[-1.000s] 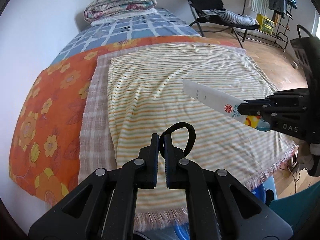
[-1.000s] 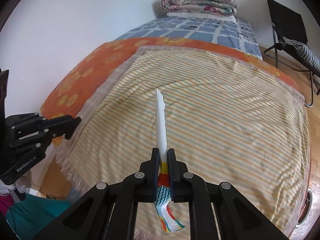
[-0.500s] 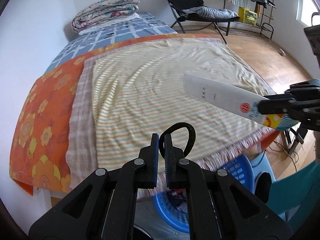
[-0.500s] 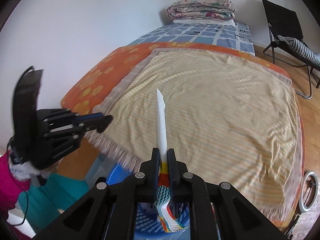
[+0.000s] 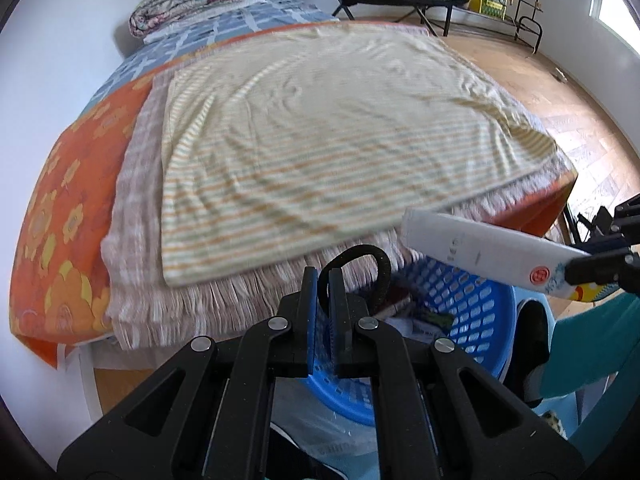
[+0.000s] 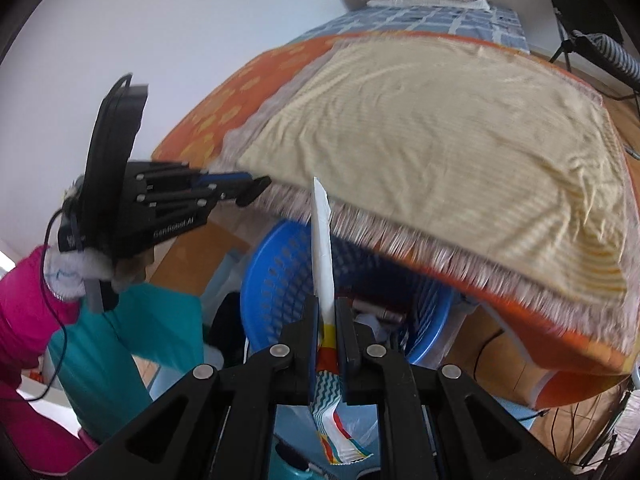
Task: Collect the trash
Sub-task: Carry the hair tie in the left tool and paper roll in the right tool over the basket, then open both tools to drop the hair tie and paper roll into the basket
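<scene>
Trash in hand: one long white wrapper is pinched upright by the right gripper, and one black loop, likely a hair band, is clamped by the left gripper, both over the one blue basket beside the bed. Each piece is best centred over the basket rim before being released, one at a time, so nothing lands on the floor.

Bright, even daylight fills both fisheye views, with a window blown out at the left wrist view's upper right corner. Motion blur smears the striped blanket and its fringe along the bed's foot edge. Black vignetting rings the frames; straight lines bow outward.
</scene>
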The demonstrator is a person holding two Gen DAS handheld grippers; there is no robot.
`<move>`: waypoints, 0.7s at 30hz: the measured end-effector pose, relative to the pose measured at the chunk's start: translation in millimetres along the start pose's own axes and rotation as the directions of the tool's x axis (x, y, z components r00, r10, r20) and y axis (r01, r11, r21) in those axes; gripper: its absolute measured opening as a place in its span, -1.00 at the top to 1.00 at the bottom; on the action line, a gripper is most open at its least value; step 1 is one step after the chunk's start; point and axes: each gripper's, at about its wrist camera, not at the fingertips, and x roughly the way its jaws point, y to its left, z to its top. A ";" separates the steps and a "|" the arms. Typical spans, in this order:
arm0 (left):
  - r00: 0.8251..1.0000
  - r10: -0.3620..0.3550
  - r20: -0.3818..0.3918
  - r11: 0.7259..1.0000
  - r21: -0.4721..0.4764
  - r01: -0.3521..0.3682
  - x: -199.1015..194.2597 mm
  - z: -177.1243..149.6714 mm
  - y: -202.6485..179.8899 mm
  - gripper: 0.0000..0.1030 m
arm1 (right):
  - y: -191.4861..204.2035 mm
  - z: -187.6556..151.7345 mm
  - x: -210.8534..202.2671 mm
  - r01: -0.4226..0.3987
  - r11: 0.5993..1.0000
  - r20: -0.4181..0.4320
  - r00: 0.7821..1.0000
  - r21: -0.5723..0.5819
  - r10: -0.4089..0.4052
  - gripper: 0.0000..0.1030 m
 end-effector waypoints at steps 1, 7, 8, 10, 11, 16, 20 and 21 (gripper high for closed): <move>1.000 -0.003 -0.011 1.000 -0.001 0.003 2.6 -4.3 -0.8 0.94 | 2.1 -3.5 2.7 -0.003 1.000 -0.009 1.000 -0.004 0.002 0.89; 0.997 -0.022 -0.074 1.000 0.006 0.023 18.6 -20.6 -8.5 0.94 | 9.3 -16.6 19.9 0.006 1.000 -0.066 0.998 -0.020 -0.007 0.89; 0.996 -0.025 -0.081 1.000 0.008 0.026 20.5 -22.1 -10.0 0.94 | 9.8 -17.4 22.4 0.009 1.000 -0.072 0.997 -0.022 -0.011 0.89; 0.995 -0.030 -0.094 0.999 0.014 0.032 24.7 -24.6 -13.9 0.94 | 11.0 -17.9 27.8 0.016 1.000 -0.086 0.996 -0.021 -0.018 0.89; 0.994 -0.031 -0.101 0.999 0.017 0.033 27.0 -26.1 -16.2 0.94 | 10.8 -19.1 29.7 0.020 1.000 -0.090 0.996 -0.018 -0.022 0.88; 0.991 -0.047 -0.129 0.999 0.017 0.050 34.8 -29.2 -22.3 0.94 | 4.6 -20.6 36.8 0.058 0.998 -0.102 0.993 0.002 -0.057 0.88; 0.991 -0.049 -0.127 0.998 0.019 0.052 36.1 -28.4 -24.3 0.94 | -2.0 -19.8 36.4 0.080 0.996 -0.098 0.992 0.028 -0.077 0.86; 0.991 -0.049 -0.127 0.998 0.018 0.052 36.2 -27.9 -24.4 0.94 | -4.1 -19.4 35.7 0.079 0.996 -0.095 0.993 0.037 -0.075 0.82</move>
